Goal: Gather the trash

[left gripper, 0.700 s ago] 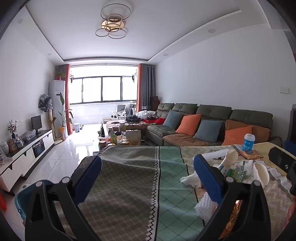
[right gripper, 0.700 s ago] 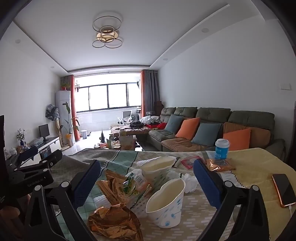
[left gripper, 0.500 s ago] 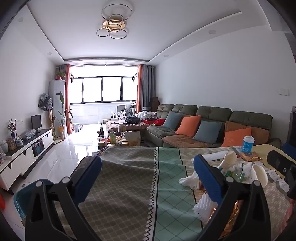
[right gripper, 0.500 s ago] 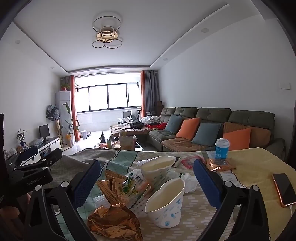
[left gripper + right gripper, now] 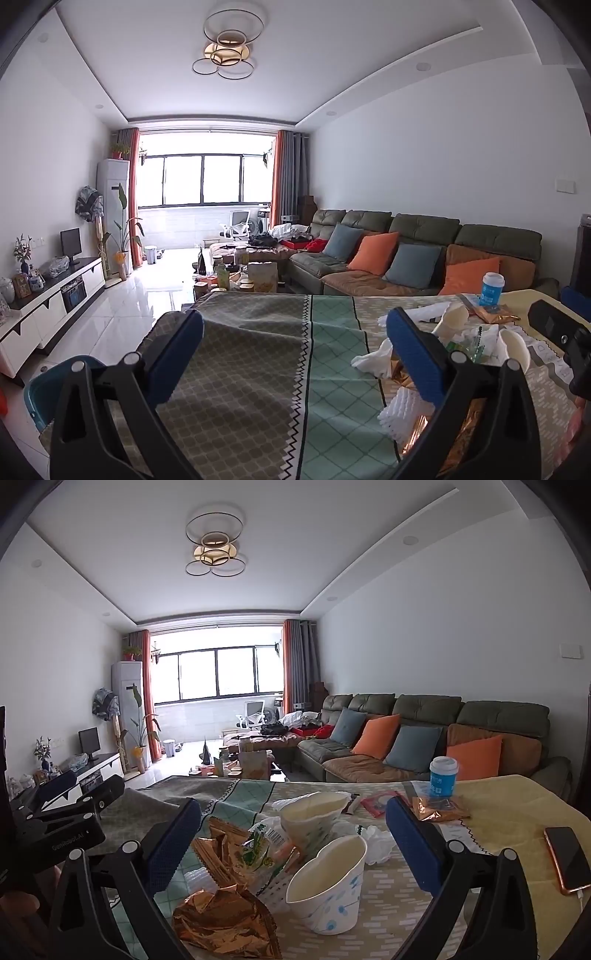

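A pile of trash lies on the clothed table [image 5: 498, 812]. In the right wrist view I see a crushed paper cup [image 5: 327, 886], a second paper cup [image 5: 310, 814], a gold foil bag [image 5: 225, 923], a green-printed wrapper [image 5: 264, 849] and a crumpled tissue [image 5: 376, 842]. My right gripper [image 5: 291, 834] is open and hovers just above this pile. My left gripper [image 5: 295, 350] is open and empty over bare cloth left of the pile, with white tissue [image 5: 373, 360] and foam wrap [image 5: 402, 410] by its right finger.
A blue lidded cup [image 5: 442, 777] and another gold packet [image 5: 439, 808] stand farther back. A phone [image 5: 569, 858] lies at the table's right. A teal bin [image 5: 40, 391] sits on the floor by the table's left edge. A sofa and living room lie beyond.
My left gripper has shifted slightly back and up, so more of the cloth shows. My right gripper has barely moved. Both stay open.
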{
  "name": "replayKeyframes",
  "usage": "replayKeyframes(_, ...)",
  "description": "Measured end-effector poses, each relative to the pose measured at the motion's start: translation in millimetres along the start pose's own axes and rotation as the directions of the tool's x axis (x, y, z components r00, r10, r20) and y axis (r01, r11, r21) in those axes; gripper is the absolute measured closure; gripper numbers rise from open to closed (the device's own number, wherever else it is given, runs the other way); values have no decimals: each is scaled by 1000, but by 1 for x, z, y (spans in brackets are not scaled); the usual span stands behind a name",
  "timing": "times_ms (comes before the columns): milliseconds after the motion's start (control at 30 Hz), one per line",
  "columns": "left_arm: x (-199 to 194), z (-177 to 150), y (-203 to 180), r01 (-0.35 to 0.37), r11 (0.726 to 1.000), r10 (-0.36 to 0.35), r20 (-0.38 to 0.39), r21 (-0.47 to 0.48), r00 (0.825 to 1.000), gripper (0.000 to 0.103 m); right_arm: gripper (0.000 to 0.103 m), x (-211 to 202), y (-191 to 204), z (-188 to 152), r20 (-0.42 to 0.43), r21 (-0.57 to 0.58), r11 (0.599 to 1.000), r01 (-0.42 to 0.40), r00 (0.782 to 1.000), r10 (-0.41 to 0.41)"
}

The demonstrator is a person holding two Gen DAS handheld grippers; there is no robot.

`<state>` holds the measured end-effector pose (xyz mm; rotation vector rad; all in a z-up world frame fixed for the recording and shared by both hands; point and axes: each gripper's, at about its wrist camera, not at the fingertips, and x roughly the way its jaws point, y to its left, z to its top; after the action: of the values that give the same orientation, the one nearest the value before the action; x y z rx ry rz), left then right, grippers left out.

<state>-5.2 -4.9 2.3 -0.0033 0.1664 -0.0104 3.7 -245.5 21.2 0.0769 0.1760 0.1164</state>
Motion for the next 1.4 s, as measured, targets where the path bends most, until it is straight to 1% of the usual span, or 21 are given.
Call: replayKeyframes(1400,0,3,4,-6,1000,6,15,-17,1000,3,4,0,0,0,-9,6,1000,-1,1000,1)
